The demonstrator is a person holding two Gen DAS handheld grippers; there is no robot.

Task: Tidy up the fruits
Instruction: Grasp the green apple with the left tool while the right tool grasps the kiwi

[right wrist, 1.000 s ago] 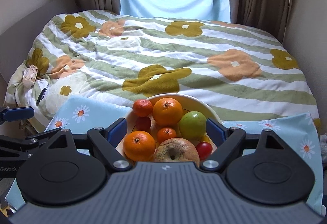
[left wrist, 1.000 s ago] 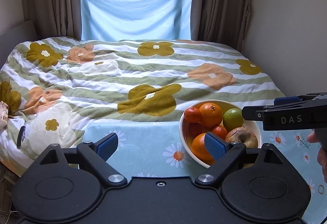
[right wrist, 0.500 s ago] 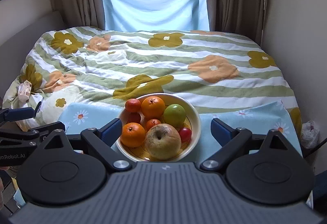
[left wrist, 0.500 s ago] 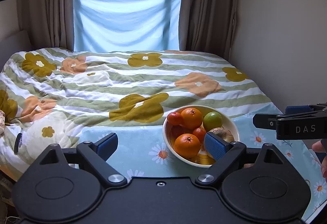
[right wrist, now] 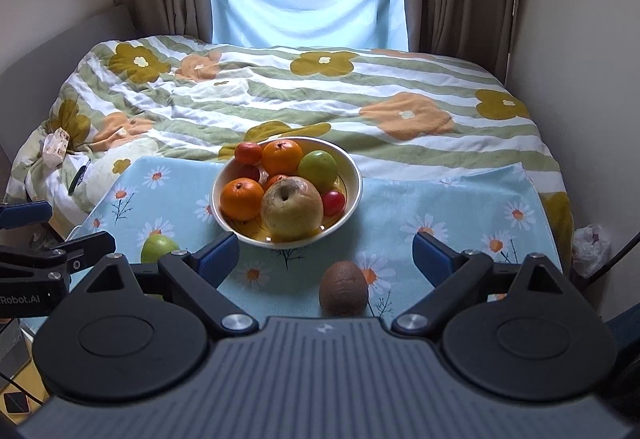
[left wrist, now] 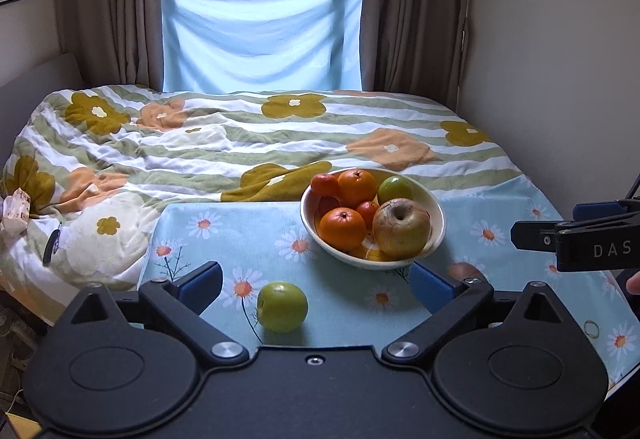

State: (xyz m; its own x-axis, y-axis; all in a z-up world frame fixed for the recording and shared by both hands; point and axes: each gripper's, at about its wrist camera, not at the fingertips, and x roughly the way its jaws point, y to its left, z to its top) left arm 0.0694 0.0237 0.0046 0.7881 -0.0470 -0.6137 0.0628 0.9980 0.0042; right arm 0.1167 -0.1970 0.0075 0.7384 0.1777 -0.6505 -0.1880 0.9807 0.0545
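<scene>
Both grippers spread, holding nothing: green apple [left wrist: 282, 306] lies on the cloth [left wrist: 248, 223] directly ahead between the left gripper's [left wrist: 316, 289] fingers, kiwi [right wrist: 343, 288] likewise before the right gripper [right wrist: 326, 259], bowl [right wrist: 352, 175] beyond both.

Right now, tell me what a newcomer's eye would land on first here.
First the white bowl heaped with oranges, green apples and a wrinkled yellow apple, mid daisy-print cloth. Then two strays on the cloth: a green apple between the open left gripper, a kiwi between the open right gripper.
</scene>
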